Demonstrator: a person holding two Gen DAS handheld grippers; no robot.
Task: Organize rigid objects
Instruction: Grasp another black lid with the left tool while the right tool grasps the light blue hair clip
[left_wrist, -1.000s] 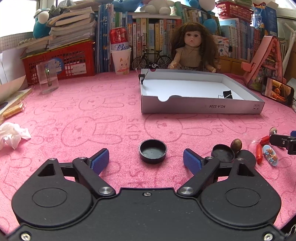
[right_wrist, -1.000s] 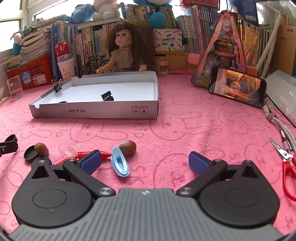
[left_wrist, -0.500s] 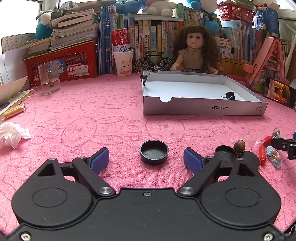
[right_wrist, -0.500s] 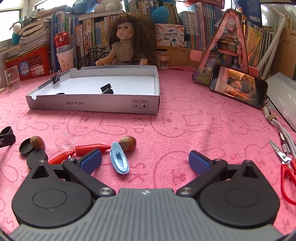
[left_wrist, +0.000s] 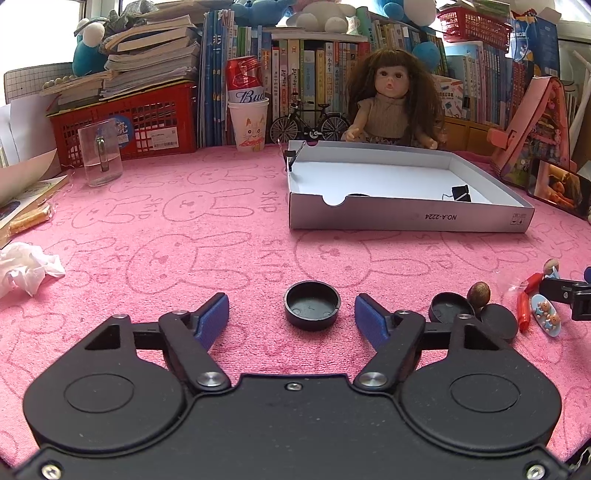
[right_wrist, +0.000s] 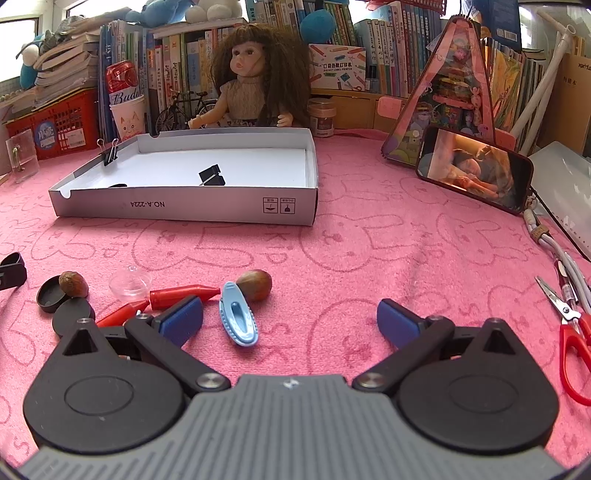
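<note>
Both grippers spread wide over the pink cloth
Left gripper (left_wrist: 291, 314) frames a black cap (left_wrist: 312, 304), untouched; right gripper (right_wrist: 290, 319) holds nothing, blue clip (right_wrist: 237, 319) between its fingers; crayons (right_wrist: 183, 293), nuts (right_wrist: 255, 285) crowd left; box (right_wrist: 184, 206) beyond.

Pink cloth (left_wrist: 221, 236) printed with darker rabbit outlines, black cap (left_wrist: 312, 304) at centre, white box (left_wrist: 406, 218) (grey-sided) upper right.

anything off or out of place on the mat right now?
Nothing damaged or spilled. Small items lie scattered outside the white box: a black cap between the open left hand-held gripper fingers, plus crayons, nuts and a blue clip.
</note>
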